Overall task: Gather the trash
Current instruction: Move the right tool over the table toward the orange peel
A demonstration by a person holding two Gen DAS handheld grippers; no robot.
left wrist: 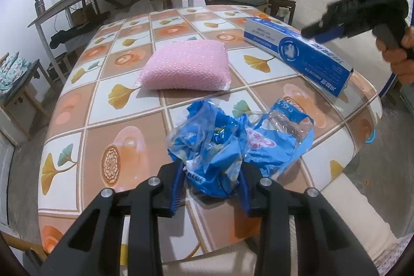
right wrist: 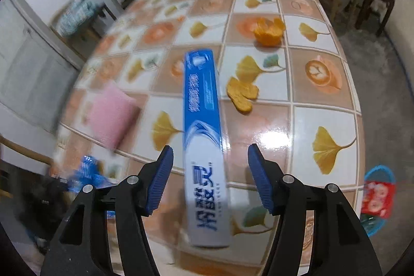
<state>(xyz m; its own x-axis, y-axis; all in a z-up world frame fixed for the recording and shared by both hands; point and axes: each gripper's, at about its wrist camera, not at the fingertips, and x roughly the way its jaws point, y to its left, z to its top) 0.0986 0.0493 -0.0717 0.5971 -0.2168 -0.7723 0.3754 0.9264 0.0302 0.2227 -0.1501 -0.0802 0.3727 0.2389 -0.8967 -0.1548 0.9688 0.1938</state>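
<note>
Left gripper (left wrist: 211, 188) clamps blue wrapper (left wrist: 233, 144) at table (left wrist: 77, 120) near edge; right gripper (right wrist: 209, 177) wide over toothpaste box (right wrist: 204, 126). We judge collection early: orange peels (right wrist: 269, 32) remain.

Crumpled blue wrapper (left wrist: 214, 149); toothpaste box (right wrist: 204, 136) flat on table.

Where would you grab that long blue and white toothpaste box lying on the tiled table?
Across its narrow width near the middle, from above. The long blue and white toothpaste box lies flat, and the open right gripper already straddles it lengthwise.
</note>
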